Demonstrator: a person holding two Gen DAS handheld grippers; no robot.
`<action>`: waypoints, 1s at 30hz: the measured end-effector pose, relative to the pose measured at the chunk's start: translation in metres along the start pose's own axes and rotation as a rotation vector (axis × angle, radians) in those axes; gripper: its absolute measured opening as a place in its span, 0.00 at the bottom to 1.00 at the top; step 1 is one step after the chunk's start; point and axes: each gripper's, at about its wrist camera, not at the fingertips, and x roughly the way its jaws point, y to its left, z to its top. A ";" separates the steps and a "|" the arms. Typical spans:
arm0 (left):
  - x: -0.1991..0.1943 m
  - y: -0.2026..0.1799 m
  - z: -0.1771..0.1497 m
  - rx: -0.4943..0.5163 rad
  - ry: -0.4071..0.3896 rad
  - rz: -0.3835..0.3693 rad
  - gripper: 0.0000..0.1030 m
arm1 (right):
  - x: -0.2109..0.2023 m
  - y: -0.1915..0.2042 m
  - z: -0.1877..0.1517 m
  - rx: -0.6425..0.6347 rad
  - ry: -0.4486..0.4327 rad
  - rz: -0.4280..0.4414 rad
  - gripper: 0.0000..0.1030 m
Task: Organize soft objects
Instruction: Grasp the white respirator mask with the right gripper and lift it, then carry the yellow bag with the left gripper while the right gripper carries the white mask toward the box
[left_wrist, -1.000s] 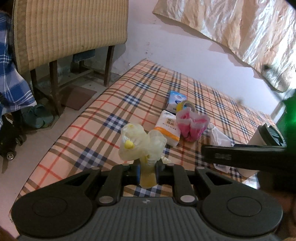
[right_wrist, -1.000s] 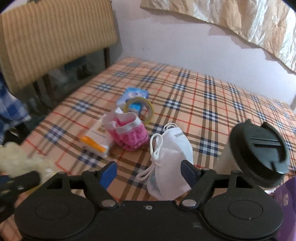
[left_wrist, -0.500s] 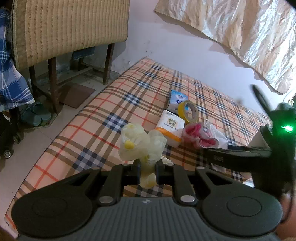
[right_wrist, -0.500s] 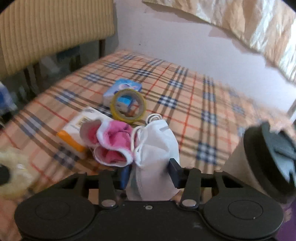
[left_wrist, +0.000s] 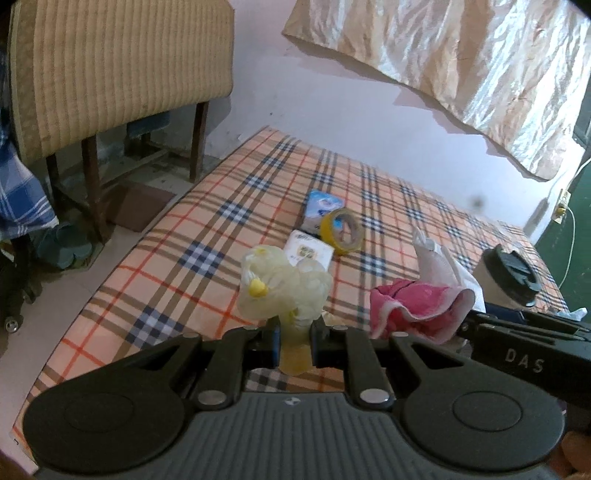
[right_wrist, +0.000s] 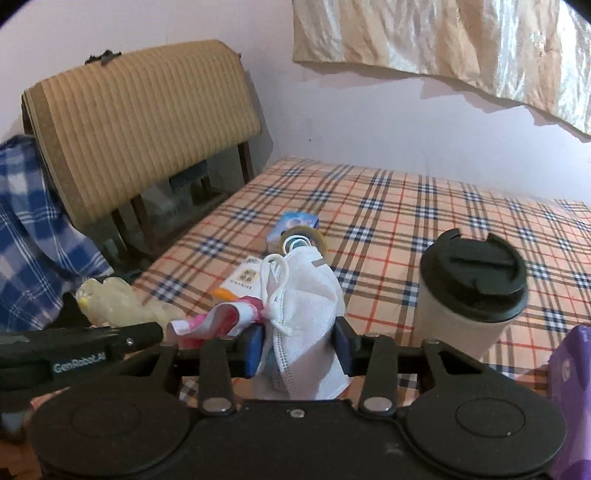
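Observation:
My left gripper (left_wrist: 293, 343) is shut on the neck of a pale yellow soft toy (left_wrist: 280, 288), held above the plaid bed sheet (left_wrist: 184, 258). My right gripper (right_wrist: 298, 349) has a white face mask (right_wrist: 306, 314) between its blue pads. The jaws are closing and the pads press on the mask, which hangs clear of the bed. A pink and white cloth (right_wrist: 221, 321) clings beside the left pad; whether it is pinched too, I cannot tell. In the left wrist view the pink cloth (left_wrist: 413, 306) and the mask (left_wrist: 439, 262) sit at the tip of the right gripper's fingers (left_wrist: 517, 354).
On the sheet lie a yellow tape roll (left_wrist: 341, 230), a blue tissue packet (left_wrist: 325, 206) and a white and orange tissue pack (left_wrist: 310, 253). A paper cup with a black lid (right_wrist: 469, 291) stands at the right, near a purple pack (right_wrist: 572, 398). A mat-draped chair (right_wrist: 140, 122) stands left.
The right gripper's jaws closed around the white mask and lifted it off the bed, dragging the pink cloth along and swinging left. The left gripper kept its hold on the yellow toy.

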 end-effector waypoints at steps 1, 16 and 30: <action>-0.002 -0.002 0.000 0.004 -0.005 -0.003 0.17 | -0.002 -0.002 0.000 0.006 -0.001 0.000 0.48; -0.017 0.001 -0.009 -0.007 -0.011 0.027 0.17 | 0.009 -0.005 -0.050 -0.038 0.176 0.000 0.80; -0.014 0.005 -0.012 -0.019 -0.002 0.023 0.17 | 0.053 -0.004 -0.045 0.003 0.202 -0.014 0.80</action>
